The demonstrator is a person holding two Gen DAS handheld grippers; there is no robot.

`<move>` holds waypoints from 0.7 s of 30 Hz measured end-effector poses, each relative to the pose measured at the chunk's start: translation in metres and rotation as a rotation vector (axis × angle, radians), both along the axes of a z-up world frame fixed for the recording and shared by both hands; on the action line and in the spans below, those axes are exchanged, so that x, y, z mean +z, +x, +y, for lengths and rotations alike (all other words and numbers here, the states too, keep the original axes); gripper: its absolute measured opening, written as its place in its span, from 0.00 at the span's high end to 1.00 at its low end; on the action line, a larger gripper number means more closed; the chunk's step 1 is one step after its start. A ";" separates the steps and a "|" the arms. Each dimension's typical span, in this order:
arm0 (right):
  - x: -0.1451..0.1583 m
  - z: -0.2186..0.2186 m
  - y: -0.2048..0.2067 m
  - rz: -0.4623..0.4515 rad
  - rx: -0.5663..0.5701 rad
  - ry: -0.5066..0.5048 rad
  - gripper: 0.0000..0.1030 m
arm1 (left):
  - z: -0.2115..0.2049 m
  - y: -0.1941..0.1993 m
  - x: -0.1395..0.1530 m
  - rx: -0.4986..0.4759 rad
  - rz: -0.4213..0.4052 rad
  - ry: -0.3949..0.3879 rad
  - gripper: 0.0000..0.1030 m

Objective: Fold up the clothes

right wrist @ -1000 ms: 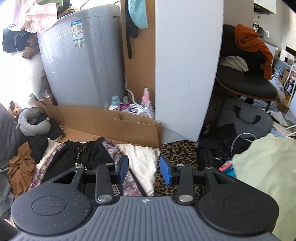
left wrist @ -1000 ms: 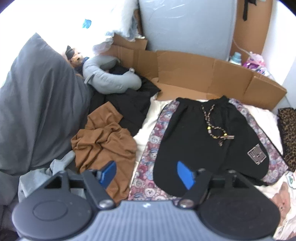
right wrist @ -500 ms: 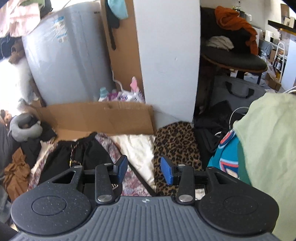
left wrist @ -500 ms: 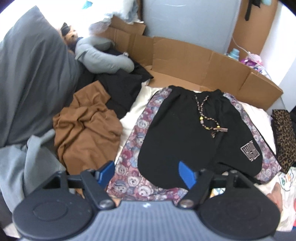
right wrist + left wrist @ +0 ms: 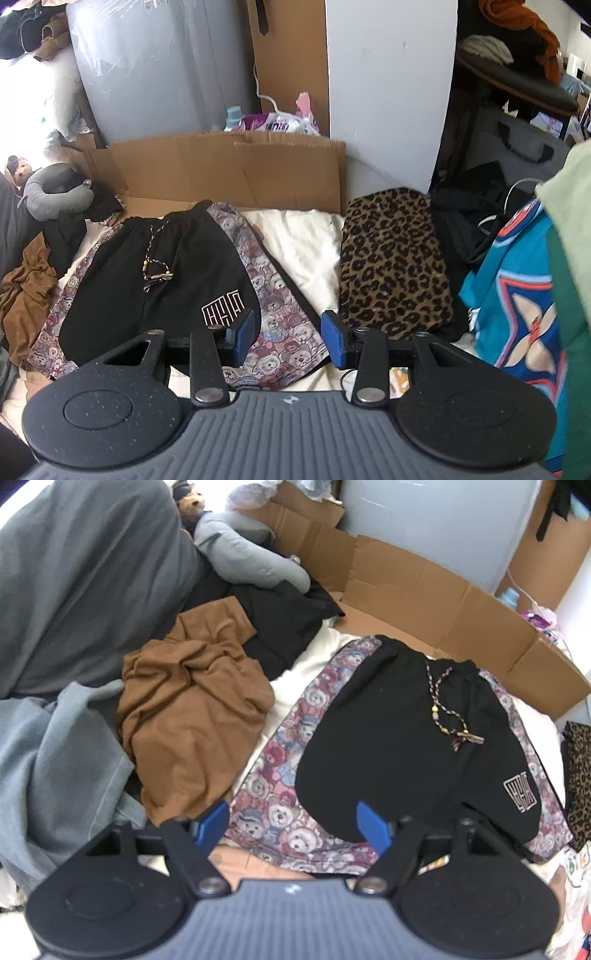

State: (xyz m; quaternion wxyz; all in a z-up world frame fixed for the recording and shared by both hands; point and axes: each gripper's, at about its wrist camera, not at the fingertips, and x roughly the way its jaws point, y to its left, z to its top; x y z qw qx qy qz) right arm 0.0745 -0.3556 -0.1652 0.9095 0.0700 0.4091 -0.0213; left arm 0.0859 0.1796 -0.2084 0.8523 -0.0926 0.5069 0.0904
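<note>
1. Cluttered bedding serves as the work surface: a cream sheet backed on the far side by flattened cardboard, apparently set as a barrier against the wall and the grey wrapped appliance
2. Black shorts lie flat and spread, waistband far, legs near, on top of a bear-print garment that shows on both sides of them; judged to be laid out this way so the fold can start from smooth fabric. Their drawstring lies loose down the middle
3. Left gripper hovers over the near hem of the left leg, its fingers standing wide apart with nothing between them, consistent with readiness to take that hem
4. Right gripper sits over the near right edge, beside the shorts' logo; its fingers are about half apart and hold nothing
5. Unsorted items lie aside: a brown garment and a grey blanket to the left, a leopard-print piece to the right, well apart from the shorts, leaving the centre free
6. Risk, as judged: a pinch at the hem may catch the bear-print layer underneath too
</note>
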 end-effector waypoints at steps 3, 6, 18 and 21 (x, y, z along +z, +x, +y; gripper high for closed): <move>-0.021 -0.001 0.001 0.019 -0.021 0.015 0.54 | -0.012 0.001 -0.007 -0.027 0.003 -0.010 0.24; -0.041 -0.005 0.002 0.042 -0.044 0.029 0.54 | -0.031 0.005 -0.008 -0.082 -0.004 -0.023 0.24; -0.114 0.002 0.014 0.087 -0.013 0.055 0.55 | -0.105 0.039 -0.038 -0.272 -0.013 -0.054 0.28; -0.133 0.009 0.017 0.101 0.016 0.064 0.55 | -0.120 0.048 -0.055 -0.317 -0.009 -0.057 0.30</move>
